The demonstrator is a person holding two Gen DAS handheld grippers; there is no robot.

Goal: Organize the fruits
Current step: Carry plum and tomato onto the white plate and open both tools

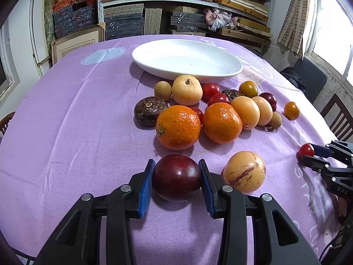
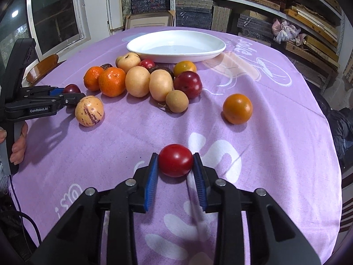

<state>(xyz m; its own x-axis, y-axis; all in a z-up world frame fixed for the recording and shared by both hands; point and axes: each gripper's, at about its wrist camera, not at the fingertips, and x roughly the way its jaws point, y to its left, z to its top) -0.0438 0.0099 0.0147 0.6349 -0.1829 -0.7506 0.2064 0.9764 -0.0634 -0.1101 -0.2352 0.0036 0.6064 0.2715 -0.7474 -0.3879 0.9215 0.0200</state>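
Fruits lie heaped on the purple tablecloth in front of the empty white oval dish. Left gripper pinches a dark red round plum resting on the cloth, while right gripper pinches a small red cherry tomato, also on the cloth.

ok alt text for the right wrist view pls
The right gripper is shut on a red tomato on a purple cloth. Beyond lie mixed fruit and an empty white plate.
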